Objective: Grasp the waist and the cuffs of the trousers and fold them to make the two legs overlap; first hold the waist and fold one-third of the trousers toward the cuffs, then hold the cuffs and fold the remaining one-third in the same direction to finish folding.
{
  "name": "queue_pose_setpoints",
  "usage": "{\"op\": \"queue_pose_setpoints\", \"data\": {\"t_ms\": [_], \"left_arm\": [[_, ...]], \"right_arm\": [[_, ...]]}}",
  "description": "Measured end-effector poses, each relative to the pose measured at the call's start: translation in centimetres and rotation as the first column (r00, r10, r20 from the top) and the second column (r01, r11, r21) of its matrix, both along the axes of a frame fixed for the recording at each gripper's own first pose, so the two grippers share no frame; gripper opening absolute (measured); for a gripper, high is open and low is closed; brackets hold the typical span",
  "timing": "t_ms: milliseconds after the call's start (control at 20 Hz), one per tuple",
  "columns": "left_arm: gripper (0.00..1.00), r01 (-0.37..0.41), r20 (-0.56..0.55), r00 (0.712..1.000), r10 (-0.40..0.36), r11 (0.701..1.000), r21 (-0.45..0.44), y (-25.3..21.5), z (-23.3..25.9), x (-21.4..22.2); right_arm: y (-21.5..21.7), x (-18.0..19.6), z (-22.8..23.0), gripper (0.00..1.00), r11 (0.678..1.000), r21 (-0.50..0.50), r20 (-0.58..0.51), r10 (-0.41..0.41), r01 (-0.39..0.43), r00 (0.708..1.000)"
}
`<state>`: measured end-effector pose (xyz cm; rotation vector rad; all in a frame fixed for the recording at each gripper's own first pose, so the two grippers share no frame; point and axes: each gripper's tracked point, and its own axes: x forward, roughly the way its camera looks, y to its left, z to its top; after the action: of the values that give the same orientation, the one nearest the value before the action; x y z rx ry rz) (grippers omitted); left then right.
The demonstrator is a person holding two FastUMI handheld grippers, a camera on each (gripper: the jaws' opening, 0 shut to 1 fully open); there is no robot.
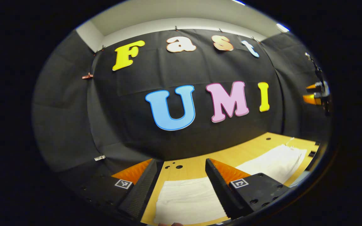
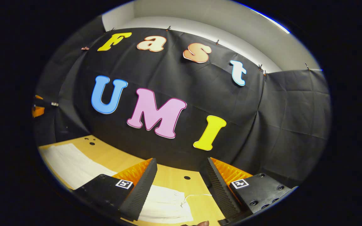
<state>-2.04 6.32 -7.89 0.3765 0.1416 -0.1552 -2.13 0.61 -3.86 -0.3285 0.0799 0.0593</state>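
We see white trousers (image 1: 190, 197) lying flat and spread lengthwise on the wooden worktop (image 1: 196, 164), near its front edge.

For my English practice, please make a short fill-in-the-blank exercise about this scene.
1. The white trousers lie flat on the wooden ____.
2. The fingers of the left hand-held gripper stand ____, holding nothing.
3. The right hand-held gripper is above the trousers and has not yet ____ them.

Missing words: table; open; grasped

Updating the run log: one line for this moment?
left gripper open above trousers | right gripper open | trousers flat on table | nothing grasped
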Motion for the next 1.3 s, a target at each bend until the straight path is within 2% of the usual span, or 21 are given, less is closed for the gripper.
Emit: {"op": "queue_pose_setpoints", "data": {"t_ms": [100, 200, 350, 500, 700, 850, 1050, 1200, 1300], "left_arm": [[0.98, 0.048, -0.034, 0.998, -0.044, 0.992, 0.115, 1.0, -2.1, -0.5], [0.98, 0.107, -0.093, 0.992, -0.089, 0.971, 0.215, 1.7, -4.9, -1.2], [0.98, 0.202, -0.203, 0.969, -0.139, 0.922, 0.33, 3.3, -10.0, -2.7], [0.98, 0.26, -0.305, 0.943, -0.134, 0.867, 0.425, 5.4, -14.3, -4.1], [0.98, 0.367, -0.458, 0.878, -0.135, 0.806, 0.465, 7.6, -20.4, -6.3], [0.98, 0.45, -0.564, 0.818, -0.112, 0.736, 0.506, 10.3, -24.7, -7.1], [0.98, 0.528, -0.64, 0.765, -0.075, 0.641, 0.556, 12.9, -28.0, -6.8], [0.97, 0.607, -0.701, 0.709, -0.071, 0.568, 0.556, 13.6, -29.9, -7.4], [0.97, 0.641, -0.731, 0.68, -0.056, 0.53, 0.556, 14.2, -31.0, -7.5]], "right_arm": [[-0.5, -1.6, -1.6, 0.97, 0.999, -0.038, -0.021, 0.014, -0.015, 1.0], [-1.0, -1.9, -3.5, 0.97, 0.995, -0.093, -0.063, 0.022, -0.027, 0.998], [-1.8, -2.7, -6.6, 0.97, 0.981, -0.185, -0.127, 0.033, -0.056, 0.991], [-2.9, -3.8, -11.0, 0.97, 0.965, -0.253, -0.209, 0.021, -0.074, 0.978], [-3.5, -5.6, -16.0, 0.97, 0.929, -0.34, -0.313, 0.032, -0.144, 0.949], [-4.6, -6.4, -18.7, 0.98, 0.917, -0.361, -0.374, 0.022, -0.167, 0.927], [-5.6, -7.0, -21.4, 0.97, 0.909, -0.374, -0.442, -0.002, -0.182, 0.897], [-6.6, -7.8, -22.8, 0.98, 0.906, -0.378, -0.48, -0.016, -0.19, 0.877], [-7.1, -7.8, -23.3, 0.97, 0.906, -0.377, -0.494, -0.024, -0.19, 0.869]]}}
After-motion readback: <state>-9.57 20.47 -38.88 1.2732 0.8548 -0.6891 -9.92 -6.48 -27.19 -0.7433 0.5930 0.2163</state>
